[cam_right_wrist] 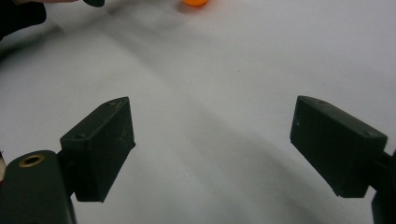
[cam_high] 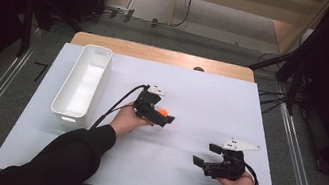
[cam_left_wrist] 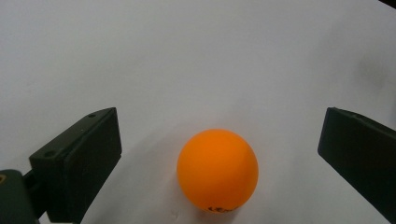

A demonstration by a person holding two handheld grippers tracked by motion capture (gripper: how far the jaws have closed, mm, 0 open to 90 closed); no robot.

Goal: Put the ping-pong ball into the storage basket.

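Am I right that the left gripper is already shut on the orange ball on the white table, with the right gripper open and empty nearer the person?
Not quite. The left gripper is open: the left gripper view shows the orange ball resting on the white table between the jaws, with clear gaps on both sides. The rest holds: the right gripper is open and empty, nearer the person.

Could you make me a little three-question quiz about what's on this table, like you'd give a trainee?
1. True or false: the left gripper has already clamped the orange ball.
2. Which gripper is closer to the white bin: A) left, B) right?
3. What lies between the right gripper's jaws?

Key
1. False: the jaws stand open on either side of the ball, not touching it.
2. A.
3. Nothing but the bare white table top.
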